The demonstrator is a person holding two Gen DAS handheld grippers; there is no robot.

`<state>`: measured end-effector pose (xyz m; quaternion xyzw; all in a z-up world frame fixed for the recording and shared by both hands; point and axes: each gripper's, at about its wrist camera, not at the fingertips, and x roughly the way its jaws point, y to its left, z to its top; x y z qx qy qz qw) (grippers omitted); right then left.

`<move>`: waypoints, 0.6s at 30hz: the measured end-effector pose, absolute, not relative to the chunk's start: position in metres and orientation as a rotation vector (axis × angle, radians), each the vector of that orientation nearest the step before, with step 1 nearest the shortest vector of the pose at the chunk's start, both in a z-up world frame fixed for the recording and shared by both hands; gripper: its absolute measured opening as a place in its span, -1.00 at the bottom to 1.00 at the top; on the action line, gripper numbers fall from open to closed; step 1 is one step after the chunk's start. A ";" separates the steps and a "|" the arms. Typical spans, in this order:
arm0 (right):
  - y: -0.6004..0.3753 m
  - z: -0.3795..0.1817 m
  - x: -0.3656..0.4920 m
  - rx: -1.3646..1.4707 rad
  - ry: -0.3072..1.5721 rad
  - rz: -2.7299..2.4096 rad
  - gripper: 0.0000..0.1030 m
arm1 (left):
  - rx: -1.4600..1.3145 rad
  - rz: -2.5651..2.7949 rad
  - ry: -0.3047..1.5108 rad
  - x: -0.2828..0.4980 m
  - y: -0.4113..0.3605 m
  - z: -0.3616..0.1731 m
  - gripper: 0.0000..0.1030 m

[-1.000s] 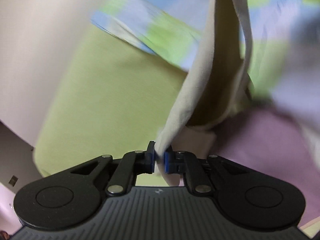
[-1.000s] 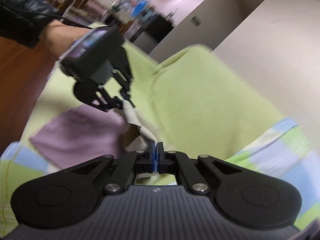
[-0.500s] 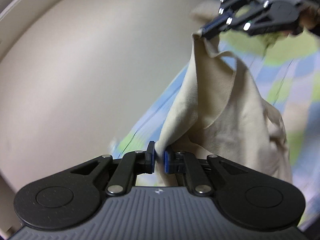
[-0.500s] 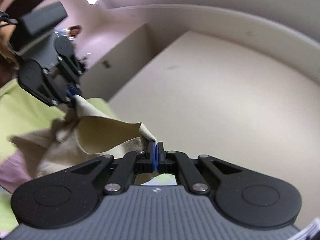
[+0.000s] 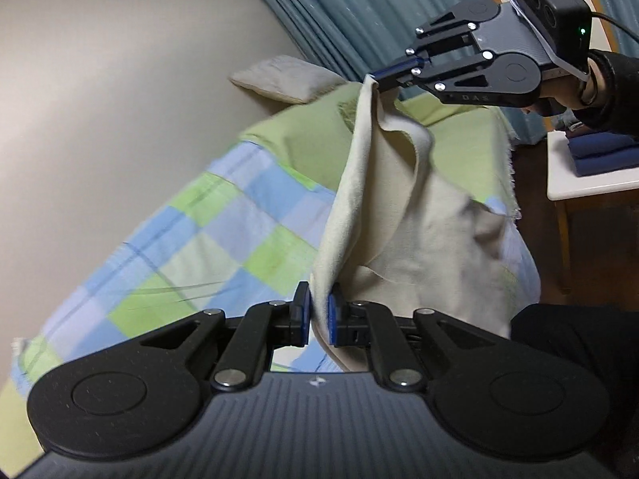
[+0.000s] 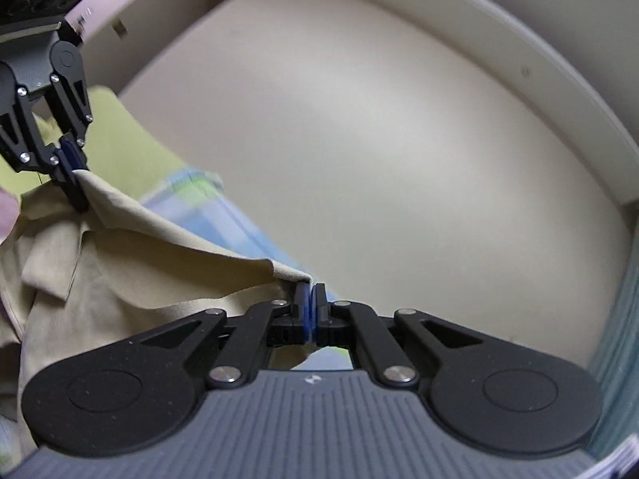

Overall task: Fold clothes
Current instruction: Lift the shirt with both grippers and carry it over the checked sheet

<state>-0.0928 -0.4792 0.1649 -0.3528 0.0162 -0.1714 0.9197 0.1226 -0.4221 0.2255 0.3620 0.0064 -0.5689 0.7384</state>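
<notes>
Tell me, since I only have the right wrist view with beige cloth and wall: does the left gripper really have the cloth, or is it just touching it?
Observer: The left gripper is shut on the beige cloth; a fold of it runs down between the blue pads.
Operator: What lies under the cloth? I see only a strip of checks.
Observer: A bed with a blue and green checked cover, and a plain green sheet further up.
Operator: Anything already folded nearby?
Observer: Dark blue folded clothes sit on a white side table beside the bed.
Operator: And my gripper from that side?
Observer: The right gripper pinches the cloth's upper corner, held above the bed.
</notes>
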 end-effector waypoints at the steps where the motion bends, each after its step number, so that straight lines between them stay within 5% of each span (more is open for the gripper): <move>1: -0.489 0.162 -0.088 -0.723 0.044 -0.365 -1.00 | 0.792 -1.250 0.026 0.129 -0.429 0.221 -0.81; 7: -0.544 0.141 -0.013 -0.711 0.148 -0.342 -1.00 | 0.763 -1.167 0.149 0.163 -0.462 0.160 -0.81; 14: -0.653 0.097 0.179 -0.713 0.320 -0.262 -1.00 | 0.688 -1.086 0.390 0.303 -0.502 0.053 -0.79; 18: -0.683 0.033 0.254 -0.676 0.421 -0.233 -1.00 | 0.660 -1.031 0.525 0.373 -0.528 -0.013 -0.57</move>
